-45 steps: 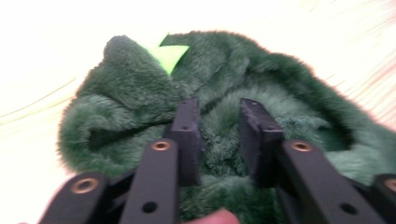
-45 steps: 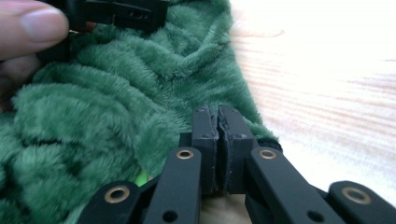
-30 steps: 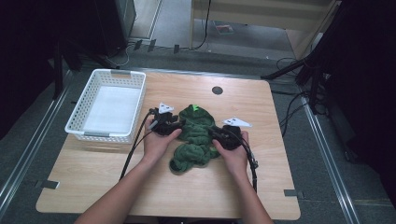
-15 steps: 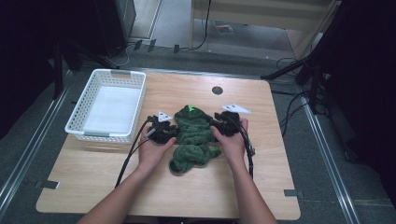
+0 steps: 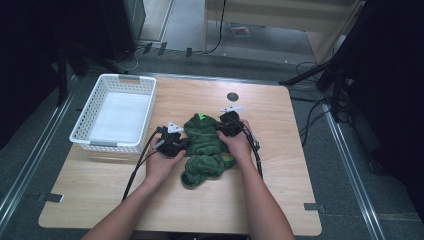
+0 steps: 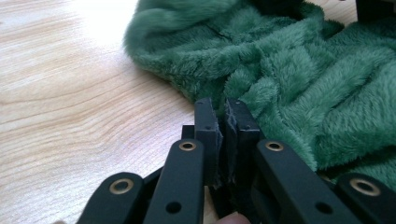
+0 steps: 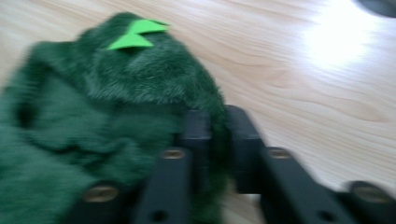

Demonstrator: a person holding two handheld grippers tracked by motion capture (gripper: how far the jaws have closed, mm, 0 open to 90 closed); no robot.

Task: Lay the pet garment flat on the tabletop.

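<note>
The wooden table (image 5: 280, 200) carries everything here. At its far left corner sits a white lattice basket (image 5: 89, 131); its floor looks bare white, with nothing lying in it as far as the high view lets one see. Near the middle of the table lies a crumpled green plush cloth (image 5: 206, 150), well apart from the basket, with a small bright green tag (image 5: 202, 117) at its far end and a dark round hole (image 5: 232, 96) in the tabletop beyond it.

The left gripper (image 5: 181, 145) lies at the cloth's left edge. In the left gripper view its jaws, which have just been closing, stand almost together, with a thin fold of the cloth's edge (image 6: 261, 60) seemingly pinched between the pads, though little of it shows.

The right gripper (image 5: 223, 131) is at the cloth's far right edge. The right gripper view is blurred, but its jaws, also just closing, stand drawn together with a strip of green pile (image 7: 116, 93) caught between them, near the tag (image 7: 137, 33).
</note>
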